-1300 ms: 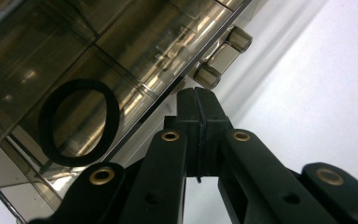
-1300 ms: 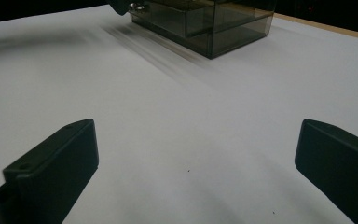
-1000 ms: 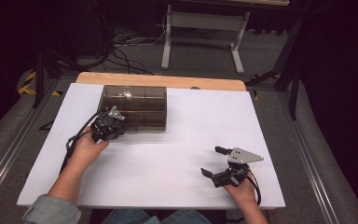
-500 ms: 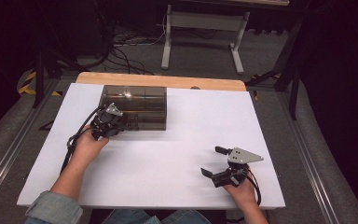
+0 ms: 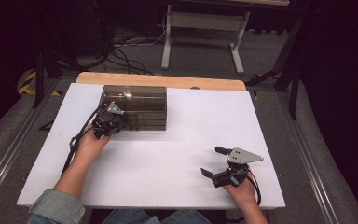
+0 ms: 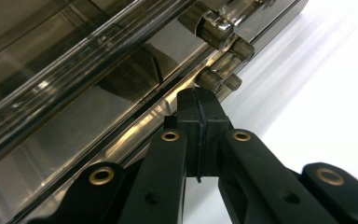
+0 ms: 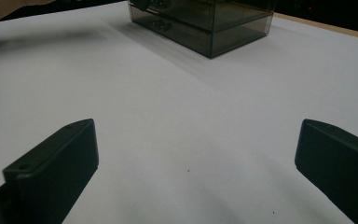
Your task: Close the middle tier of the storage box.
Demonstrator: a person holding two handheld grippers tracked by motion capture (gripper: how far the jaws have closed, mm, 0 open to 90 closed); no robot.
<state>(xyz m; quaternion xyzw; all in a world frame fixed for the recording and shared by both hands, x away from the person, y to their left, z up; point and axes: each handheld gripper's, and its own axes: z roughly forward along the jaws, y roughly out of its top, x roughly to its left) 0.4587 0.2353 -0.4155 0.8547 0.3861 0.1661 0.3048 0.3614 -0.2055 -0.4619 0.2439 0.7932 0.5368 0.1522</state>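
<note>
The white surface [image 5: 168,163] is brightly lit against dark surroundings. Glare streaks cross the smoked plastic box [image 6: 74,93] in the left gripper view. Near tongs appear soft-focused; shadows stay faint.

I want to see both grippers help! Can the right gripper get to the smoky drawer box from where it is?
Probably yes. The right gripper sits open near the table's front edge, and bare white tabletop lies between it and the drawer box. The left gripper is already shut at the box's front, so they might crowd there.
</note>
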